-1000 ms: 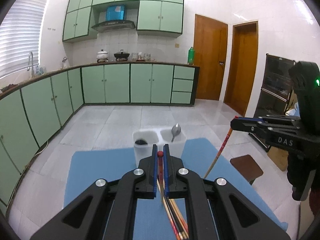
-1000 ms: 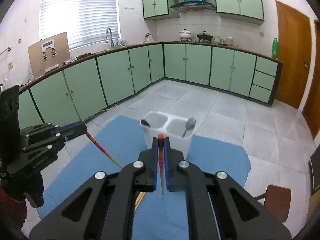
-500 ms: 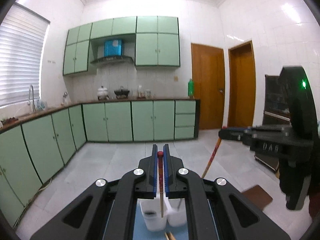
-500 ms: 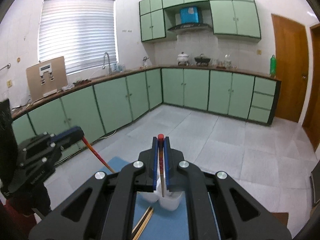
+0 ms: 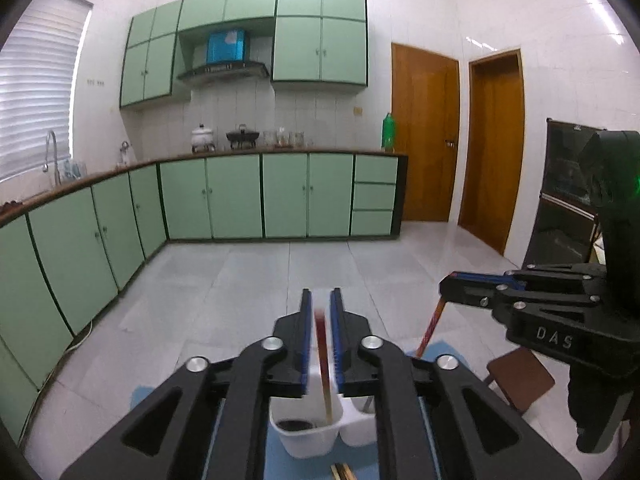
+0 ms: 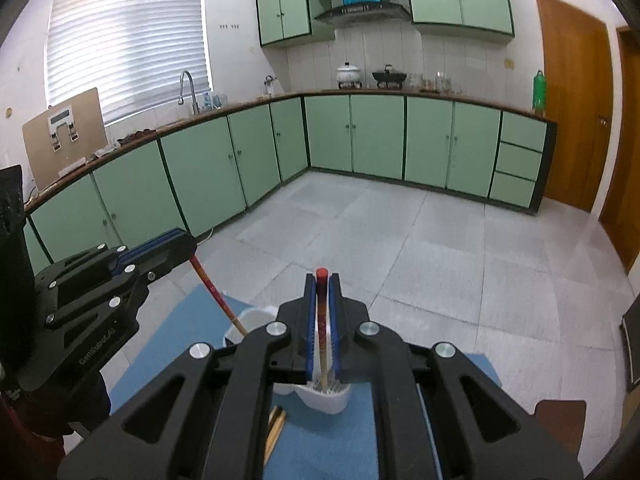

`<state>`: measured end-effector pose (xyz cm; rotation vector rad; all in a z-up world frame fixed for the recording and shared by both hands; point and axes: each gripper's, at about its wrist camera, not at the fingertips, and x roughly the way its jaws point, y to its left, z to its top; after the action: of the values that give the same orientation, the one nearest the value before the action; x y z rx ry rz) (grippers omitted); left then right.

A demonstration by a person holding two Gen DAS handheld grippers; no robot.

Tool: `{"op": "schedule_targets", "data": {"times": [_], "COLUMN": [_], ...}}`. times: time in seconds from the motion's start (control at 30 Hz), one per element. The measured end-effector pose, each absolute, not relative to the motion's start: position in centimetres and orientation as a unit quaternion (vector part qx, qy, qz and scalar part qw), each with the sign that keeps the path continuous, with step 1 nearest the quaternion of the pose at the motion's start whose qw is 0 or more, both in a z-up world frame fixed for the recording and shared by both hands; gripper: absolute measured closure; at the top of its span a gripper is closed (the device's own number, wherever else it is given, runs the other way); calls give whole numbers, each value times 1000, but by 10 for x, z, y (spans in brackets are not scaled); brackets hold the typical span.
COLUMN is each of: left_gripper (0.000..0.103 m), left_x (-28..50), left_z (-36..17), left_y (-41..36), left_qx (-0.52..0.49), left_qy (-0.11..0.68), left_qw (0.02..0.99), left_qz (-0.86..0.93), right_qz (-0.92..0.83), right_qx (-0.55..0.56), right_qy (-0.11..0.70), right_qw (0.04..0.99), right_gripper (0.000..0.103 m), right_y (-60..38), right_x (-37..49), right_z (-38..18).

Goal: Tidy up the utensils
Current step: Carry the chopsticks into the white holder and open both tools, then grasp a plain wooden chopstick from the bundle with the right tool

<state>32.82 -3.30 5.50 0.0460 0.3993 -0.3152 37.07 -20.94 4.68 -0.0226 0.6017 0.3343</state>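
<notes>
A white two-compartment utensil holder (image 5: 308, 438) stands on a blue mat (image 5: 280, 464); it also shows in the right wrist view (image 6: 326, 398). My left gripper (image 5: 321, 300) has opened slightly around a red-topped chopstick (image 5: 322, 356) that drops blurred into the holder's left compartment. My right gripper (image 6: 322, 280) is shut on another red-topped chopstick (image 6: 321, 320), its lower end over the right compartment. Each gripper shows in the other's view, left gripper (image 6: 172, 246), right gripper (image 5: 452, 284).
More chopsticks (image 6: 276, 424) lie on the mat in front of the holder. A dark object sits in the left compartment (image 5: 294, 425). A brown stool (image 5: 520, 376) stands right of the table. Green cabinets (image 5: 240, 196) line the kitchen walls.
Both grippers have lowered toward the holder, which has risen in view. The left jaws have parted a little and its chopstick is sliding down into the left compartment.
</notes>
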Motion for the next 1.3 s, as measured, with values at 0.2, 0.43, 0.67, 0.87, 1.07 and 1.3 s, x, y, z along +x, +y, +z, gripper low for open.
{"op": "schedule_targets", "data": {"times": [0.2,0.43,0.67,0.87,1.07,1.3], "left_gripper": [64,49,44,44,44,40], "left_x": [302,249,197,173,155,144], "left_z": [50,27,-42,-107,-148,-163], "left_y": [-18,-4,6,10,11,8], "left_qx": [19,14,15,18,21,33], "left_qy": [210,237,304,378,427,439], "left_qw": [966,960,944,920,899,893], "left_qz": [-149,-147,-124,-105,-97,-91], "right_qz": [139,123,100,106,113,134], "right_qx": [5,1,-8,5,7,-23], "right_qy": [281,274,321,380,414,431], "right_qw": [950,954,942,919,903,892], "right_gripper": [62,34,28,28,30,34], "right_y": [-227,-241,-229,-209,-183,-162], "right_x": [344,276,206,170,143,130], "right_z": [42,16,-59,-119,-152,-164]}}
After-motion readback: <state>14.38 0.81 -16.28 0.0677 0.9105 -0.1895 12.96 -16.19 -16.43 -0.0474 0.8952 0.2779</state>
